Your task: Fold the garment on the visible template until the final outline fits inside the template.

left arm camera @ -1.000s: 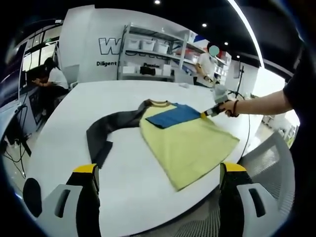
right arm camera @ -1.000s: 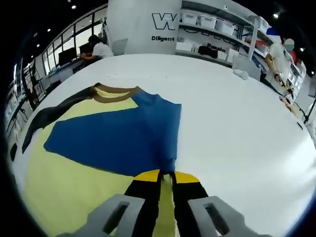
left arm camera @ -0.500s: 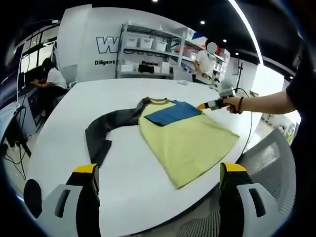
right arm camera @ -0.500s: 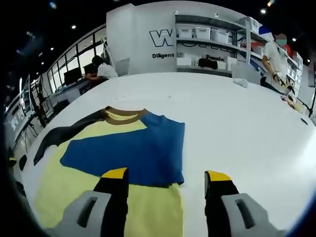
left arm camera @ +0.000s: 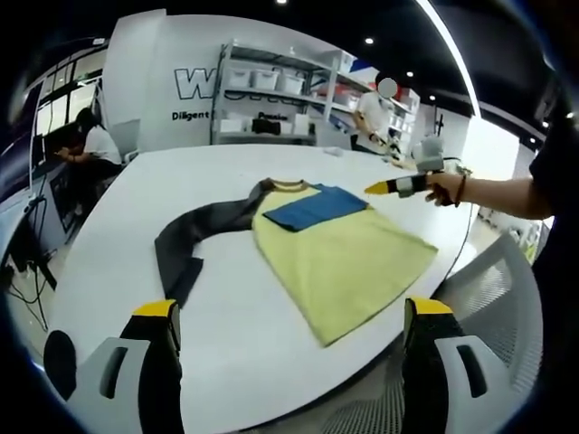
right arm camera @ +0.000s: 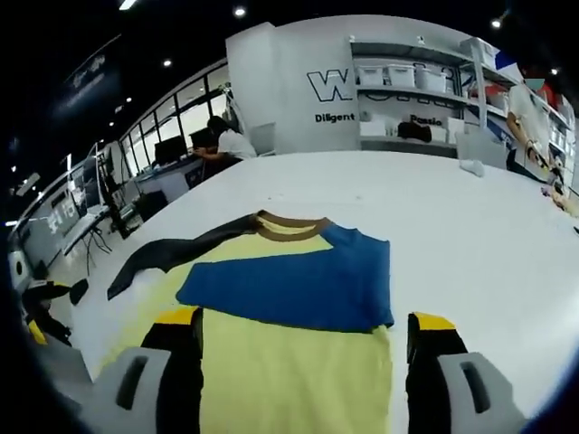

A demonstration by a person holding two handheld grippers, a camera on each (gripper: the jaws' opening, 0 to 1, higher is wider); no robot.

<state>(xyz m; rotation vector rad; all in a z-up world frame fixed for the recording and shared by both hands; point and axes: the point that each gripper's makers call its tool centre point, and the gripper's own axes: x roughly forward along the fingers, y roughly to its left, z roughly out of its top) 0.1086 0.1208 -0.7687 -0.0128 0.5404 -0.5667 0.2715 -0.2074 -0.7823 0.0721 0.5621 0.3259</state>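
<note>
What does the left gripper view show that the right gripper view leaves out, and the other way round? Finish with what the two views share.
The left gripper view alone takes in the right tongs raised over the far side of the table, held by the person's hand, and a mesh chair at the table's edge. The right gripper view alone looks straight down the folded blue sleeve, close up between its own open tongs. Both share the yellow shirt, its dark sleeve stretched out flat, the white table and the shelves behind.
</note>
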